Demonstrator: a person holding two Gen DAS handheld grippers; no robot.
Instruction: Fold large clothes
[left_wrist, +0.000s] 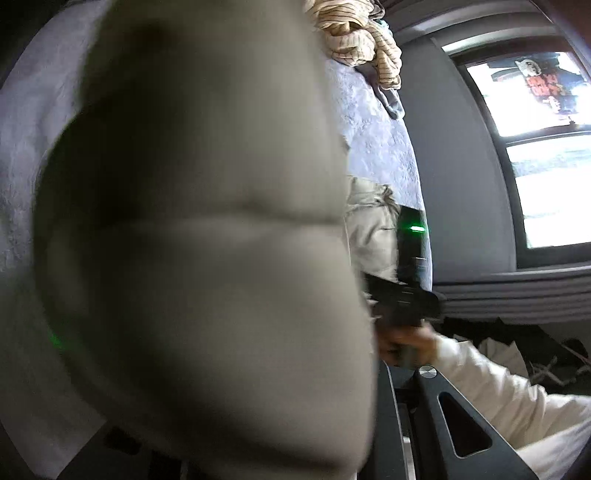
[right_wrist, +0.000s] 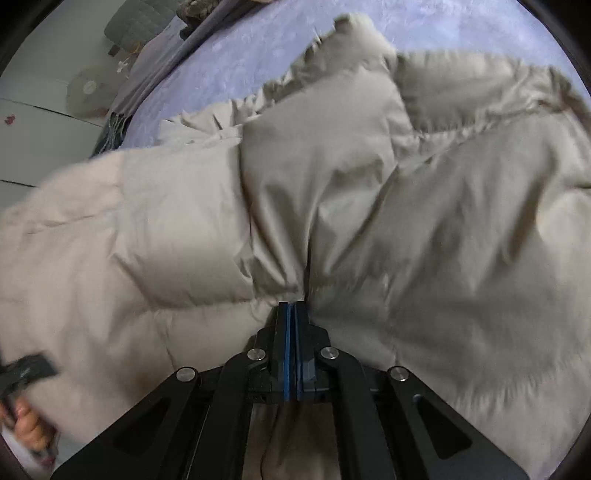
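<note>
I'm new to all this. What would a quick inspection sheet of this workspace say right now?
Surface: bed under a lilac cover.
Job's things: beige puffer coat spread over the bed; one blurred bulge fills the left wrist view.
Clutter: striped cloth heaped on the bed's far side.
Grippers: right gripper shut on a pinch of coat; left gripper hidden behind coat fabric, whether it grips cannot be told.
Cables: nothing seen.
Surroundings: window, grey wall, a white sleeve.
</note>
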